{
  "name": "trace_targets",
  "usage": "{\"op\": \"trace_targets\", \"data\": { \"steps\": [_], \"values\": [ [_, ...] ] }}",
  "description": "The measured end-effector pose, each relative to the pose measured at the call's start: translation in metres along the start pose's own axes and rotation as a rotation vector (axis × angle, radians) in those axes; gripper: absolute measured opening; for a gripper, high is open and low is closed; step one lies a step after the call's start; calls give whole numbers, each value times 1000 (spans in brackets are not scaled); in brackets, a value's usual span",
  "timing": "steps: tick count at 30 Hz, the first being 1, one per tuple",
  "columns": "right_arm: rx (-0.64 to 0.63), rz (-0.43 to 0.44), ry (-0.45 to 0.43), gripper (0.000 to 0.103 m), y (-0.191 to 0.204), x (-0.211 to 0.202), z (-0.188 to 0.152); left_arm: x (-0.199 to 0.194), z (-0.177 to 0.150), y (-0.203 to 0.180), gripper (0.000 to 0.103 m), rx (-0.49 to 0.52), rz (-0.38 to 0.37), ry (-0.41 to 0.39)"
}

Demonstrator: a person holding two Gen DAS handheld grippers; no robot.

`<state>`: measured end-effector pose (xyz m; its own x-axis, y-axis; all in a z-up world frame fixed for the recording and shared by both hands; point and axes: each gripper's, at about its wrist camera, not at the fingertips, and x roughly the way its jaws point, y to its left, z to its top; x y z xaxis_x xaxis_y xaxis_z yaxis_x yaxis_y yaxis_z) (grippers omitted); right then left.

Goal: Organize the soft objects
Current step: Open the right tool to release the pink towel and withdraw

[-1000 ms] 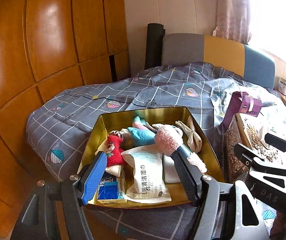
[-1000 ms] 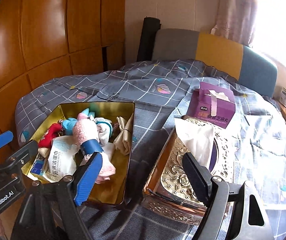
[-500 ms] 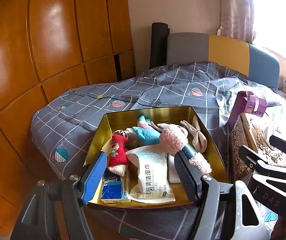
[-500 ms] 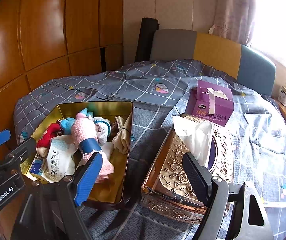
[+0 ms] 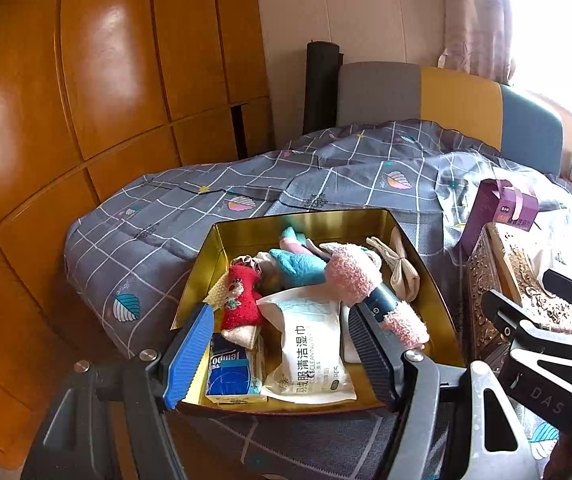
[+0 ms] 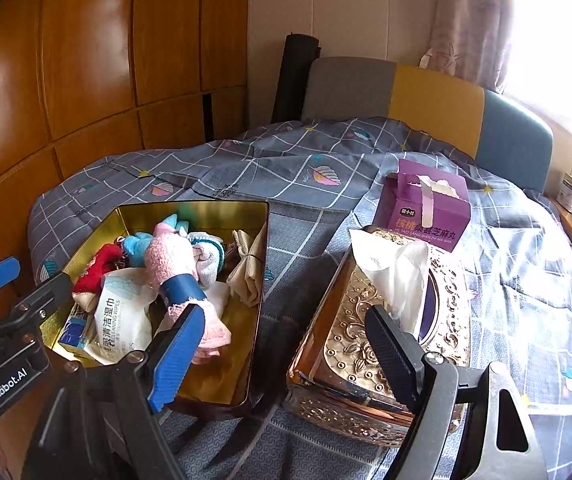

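Note:
A gold tin box (image 5: 246,232) (image 6: 206,212) sits on the bed and holds soft items: a pink fuzzy sock with a blue band (image 5: 355,276) (image 6: 168,262), a red knitted toy (image 5: 242,296) (image 6: 98,262), a blue sock (image 5: 297,266), a beige cloth (image 5: 403,272) (image 6: 248,276), a wet-wipes pack (image 5: 309,344) (image 6: 120,316) and a blue tissue pack (image 5: 232,370). My left gripper (image 5: 282,356) is open and empty above the box's near edge. My right gripper (image 6: 286,356) is open and empty between the box and an ornate gold tissue box (image 6: 385,340) (image 5: 497,280).
A purple carton (image 6: 425,208) (image 5: 497,212) stands behind the ornate tissue box. The grey checked bedspread (image 6: 305,160) covers the bed. Wooden wardrobe doors (image 5: 86,100) rise at the left, a padded headboard (image 6: 425,100) at the back.
Both grippers have drawn back and up a little, so the boxes look slightly farther away. Both stay open. Nothing in the box has moved.

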<state>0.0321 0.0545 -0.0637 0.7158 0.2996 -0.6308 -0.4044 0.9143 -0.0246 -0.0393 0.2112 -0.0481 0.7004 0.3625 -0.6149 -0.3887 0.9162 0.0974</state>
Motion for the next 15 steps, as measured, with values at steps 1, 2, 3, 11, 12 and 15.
{"op": "trace_targets", "data": {
  "steps": [1, 2, 3, 11, 12, 15],
  "values": [
    [0, 0, 0, 83, 0, 0, 0, -1, 0, 0, 71, 2, 1, -2],
    [0, 0, 1, 83, 0, 0, 0, -1, 0, 0, 71, 2, 2, -3],
    [0, 0, 1, 83, 0, 0, 0, -1, 0, 0, 71, -1, -1, -3],
    [-3, -6, -3, 83, 2, -1, 0, -4, -1, 7, 71, -32, -4, -43],
    [-2, -7, -5, 83, 1, -1, -1, -5, 0, 7, 71, -29, -1, -49],
    [0, -7, -18, 83, 0, -5, -1, -4, 2, 9, 71, -43, -11, -40]
  ]
}}
